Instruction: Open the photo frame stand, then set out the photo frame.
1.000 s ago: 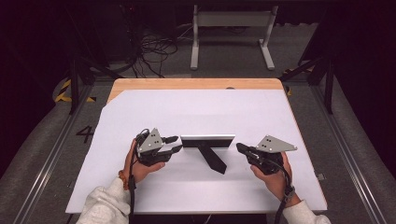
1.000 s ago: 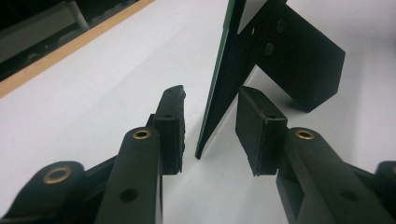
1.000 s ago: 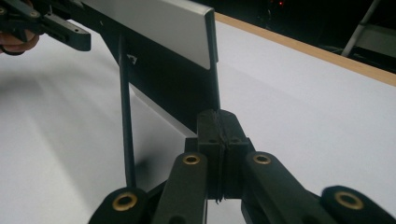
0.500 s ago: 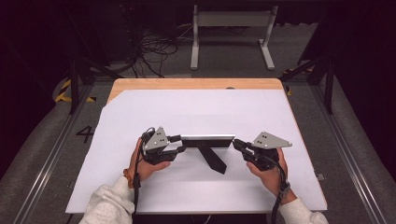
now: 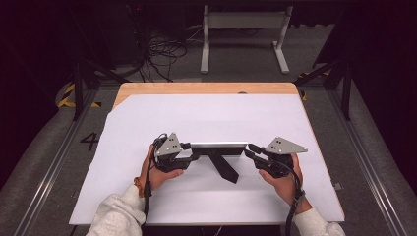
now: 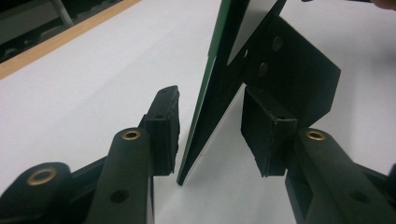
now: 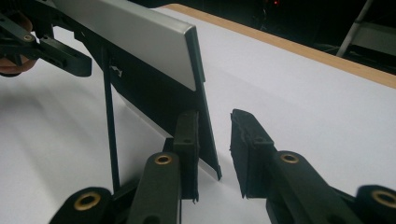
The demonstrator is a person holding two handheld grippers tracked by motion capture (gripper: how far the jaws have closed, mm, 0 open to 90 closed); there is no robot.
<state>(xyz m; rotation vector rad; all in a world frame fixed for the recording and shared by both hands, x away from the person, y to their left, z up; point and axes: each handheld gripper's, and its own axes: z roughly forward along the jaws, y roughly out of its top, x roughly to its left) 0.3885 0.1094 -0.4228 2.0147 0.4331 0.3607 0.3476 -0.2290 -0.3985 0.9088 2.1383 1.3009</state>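
Note:
A thin panel [image 5: 219,147] with a pale grey face stands upright on edge on the white sheet [image 5: 206,118], propped by a black leg [image 5: 227,169] that slants toward me. My left gripper [image 5: 194,151] straddles its left end. In the left gripper view the panel's edge [image 6: 215,84] runs between the pads with a gap on each side. These jaws have just been opening. My right gripper [image 5: 251,150] straddles the right end. In the right gripper view the panel [image 7: 130,37] lies close against one pad [image 7: 187,135], the other pad [image 7: 247,149] stands clear, and these jaws have just been opening.
The sheet covers a wooden table whose bare far edge [image 5: 206,88] shows. Beyond it on the floor are a white metal frame [image 5: 243,29] and tangled cables [image 5: 160,54]. Metal rails [image 5: 366,162] run along both sides of the table.
The right gripper's jaws have spread apart at the panel's right end, and the left jaws have widened a little. Both hands have shifted slightly. The panel stands where it was.

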